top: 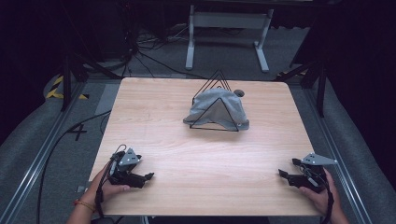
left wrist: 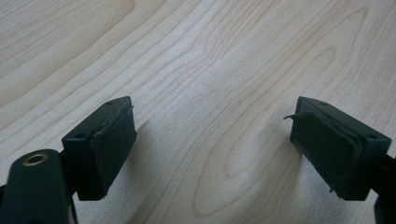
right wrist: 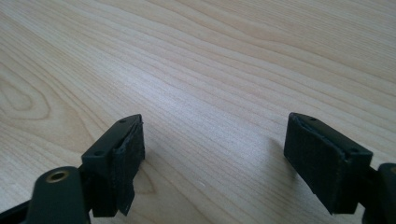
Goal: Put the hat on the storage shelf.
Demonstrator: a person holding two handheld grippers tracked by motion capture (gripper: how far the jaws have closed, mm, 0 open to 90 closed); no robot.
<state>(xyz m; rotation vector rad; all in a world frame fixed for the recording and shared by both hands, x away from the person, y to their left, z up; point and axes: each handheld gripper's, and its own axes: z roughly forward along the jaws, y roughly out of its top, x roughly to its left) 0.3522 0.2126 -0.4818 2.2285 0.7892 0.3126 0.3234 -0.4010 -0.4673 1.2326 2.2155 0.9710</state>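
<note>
From the high view, a light wooden table [top: 201, 158] carries a grey cloth [top: 217, 109] draped over a black wire stand [top: 215, 102] made of triangular frames, set toward the far middle of the tabletop. A small grey round thing [top: 239, 93] peeks out just behind the cloth; what it is cannot be told. The left gripper [top: 148, 176] rests at the near left corner, held by the person's left hand [top: 109, 186], with the cloth well ahead of it and off to its right. The right gripper [top: 281, 173] sits at the near right corner in the right hand [top: 320, 193], the cloth well ahead and to its left. The two tools point inward toward each other, well apart. Dark cables [top: 140, 56] lie on the floor beyond the table, beside a white metal frame [top: 229, 28].

In the left gripper view, the left gripper [left wrist: 212, 140] has its jaws spread wide, with bare wood grain between its black pads [left wrist: 112, 149].

In the right gripper view, the right gripper [right wrist: 215, 154] likewise stands with jaws wide apart, bare tabletop between the pads [right wrist: 128, 161], close above the wood.
</note>
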